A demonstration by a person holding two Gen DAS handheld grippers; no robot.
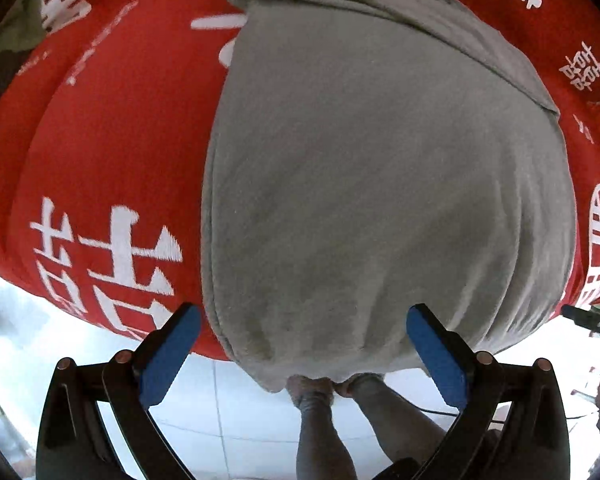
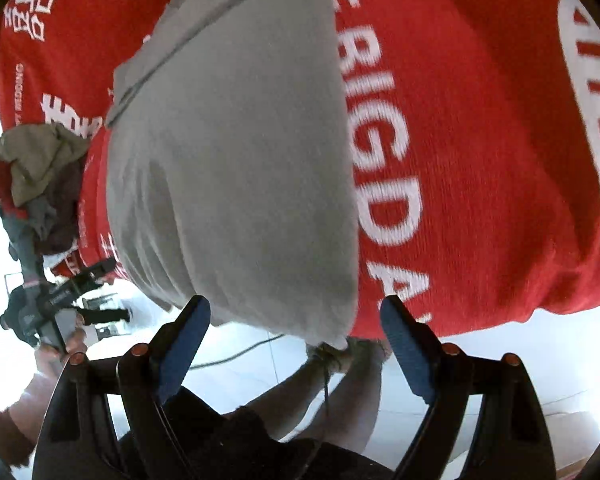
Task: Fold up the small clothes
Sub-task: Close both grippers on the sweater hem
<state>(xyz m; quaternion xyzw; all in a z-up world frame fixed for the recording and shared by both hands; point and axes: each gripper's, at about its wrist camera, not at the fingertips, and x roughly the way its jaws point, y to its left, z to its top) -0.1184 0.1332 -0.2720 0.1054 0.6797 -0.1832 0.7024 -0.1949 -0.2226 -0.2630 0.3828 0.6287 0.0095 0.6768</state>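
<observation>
A grey garment (image 1: 380,200) lies flat on a red cloth with white lettering (image 1: 120,140), its far end folded over. Its near hem hangs at the table's front edge. My left gripper (image 1: 302,336) points down over that hem, open, with the blue pads (image 1: 168,356) either side of the fabric and not pressing it. In the right wrist view the same grey garment (image 2: 236,180) runs away from me, and my right gripper (image 2: 296,324) stands open at its near right corner, holding nothing.
A heap of other small clothes (image 2: 36,160) sits at the left end of the red cloth (image 2: 480,160). A hand (image 2: 74,338) holds the other tool there. Below the table edge are white floor tiles (image 1: 240,400), a cable and the person's legs (image 1: 320,420).
</observation>
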